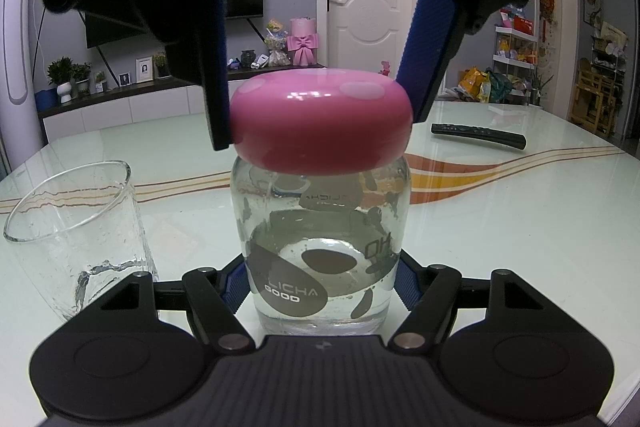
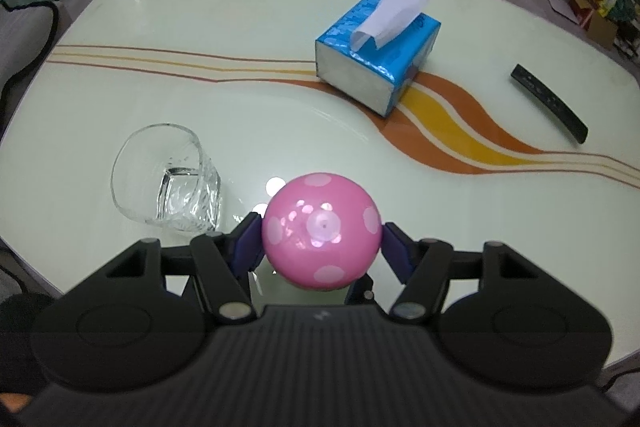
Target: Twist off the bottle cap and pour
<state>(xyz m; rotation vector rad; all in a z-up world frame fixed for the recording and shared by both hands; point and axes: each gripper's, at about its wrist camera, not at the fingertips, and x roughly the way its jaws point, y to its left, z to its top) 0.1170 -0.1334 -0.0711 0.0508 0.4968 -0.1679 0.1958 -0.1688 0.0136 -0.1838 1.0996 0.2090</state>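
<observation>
Tabletop [image 1: 500, 227]: left gripper [image 1: 320, 285] clamps "LICHA GOOD" bottle [image 1: 320, 239], right gripper [image 2: 322, 241] clamps cap [image 2: 322, 229].

So the left gripper [image 1: 320, 279] is clamped on the lower body of a clear glass bottle [image 1: 322, 227] with some water in it, standing upright on the glossy table [image 1: 500, 227]. From above, the right gripper [image 1: 320, 99] has its blue pads [image 1: 426, 43] squeezed on both sides of the pink dotted cap [image 1: 322, 123], which sits on the bottle. An empty glass [image 1: 80, 239] stands just left of it, and a black remote [image 1: 478, 135] lies further back right.
</observation>
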